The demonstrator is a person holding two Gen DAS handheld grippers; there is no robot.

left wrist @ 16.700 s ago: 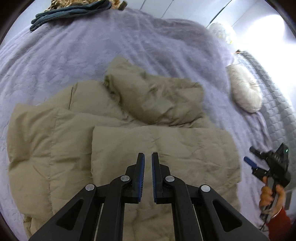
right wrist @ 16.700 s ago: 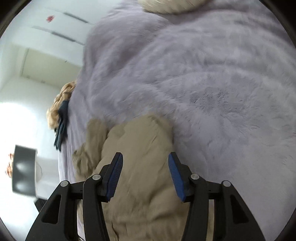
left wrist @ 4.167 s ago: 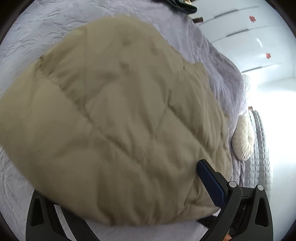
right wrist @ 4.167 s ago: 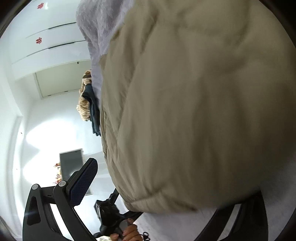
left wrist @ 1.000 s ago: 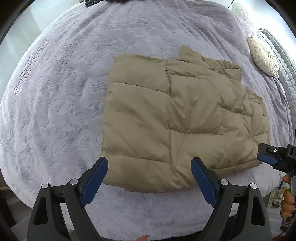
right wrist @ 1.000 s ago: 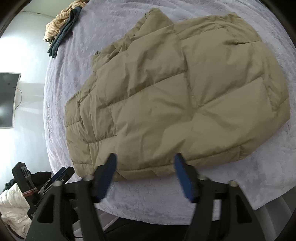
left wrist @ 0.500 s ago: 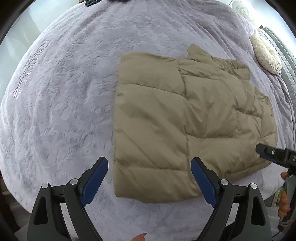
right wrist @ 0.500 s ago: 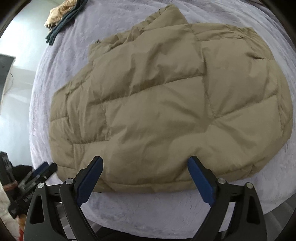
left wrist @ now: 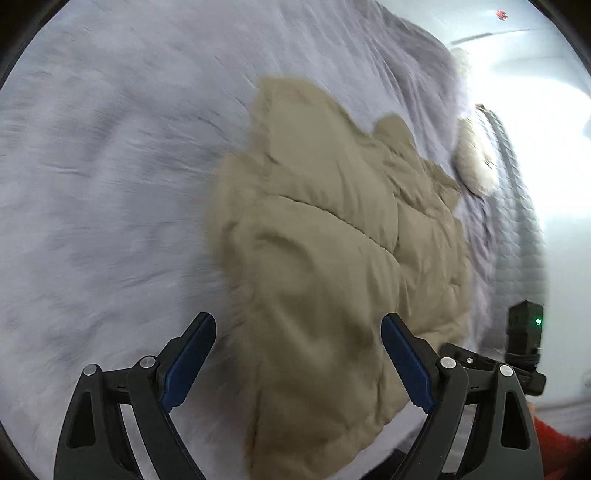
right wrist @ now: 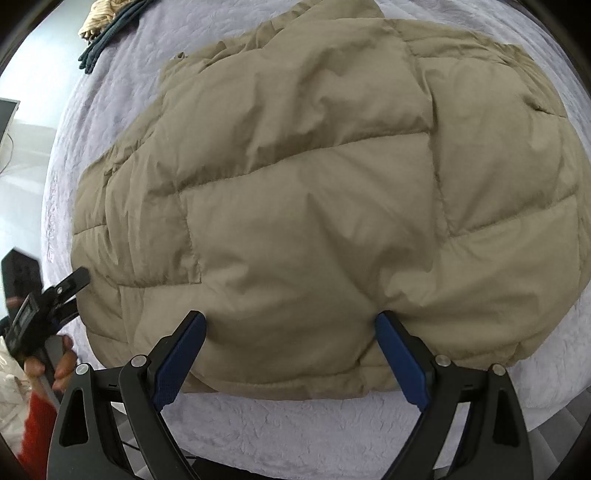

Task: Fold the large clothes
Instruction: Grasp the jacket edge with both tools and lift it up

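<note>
A tan quilted puffer jacket [left wrist: 332, 258] lies folded flat on the lilac bed cover [left wrist: 110, 184]; it fills most of the right wrist view [right wrist: 314, 192]. My left gripper [left wrist: 299, 354] is open and empty, low over the jacket's near left corner. My right gripper [right wrist: 288, 350] is open and empty, its fingers straddling the jacket's near edge. The left gripper also shows at the left edge of the right wrist view [right wrist: 70, 288], next to the jacket's side. The right gripper's body shows at the right of the left wrist view [left wrist: 524, 343].
A cream round cushion [left wrist: 476, 166] lies on the bed beyond the jacket, beside a grey quilted headboard [left wrist: 517, 206]. A pile of dark teal and straw-coloured clothes [right wrist: 107, 33] sits at the bed's far corner. The bed's front edge [right wrist: 295, 450] runs below my right gripper.
Both grippers have dropped closer to the jacket. The left one swung towards the jacket's left corner, blurring its view. The jacket itself has stayed put.
</note>
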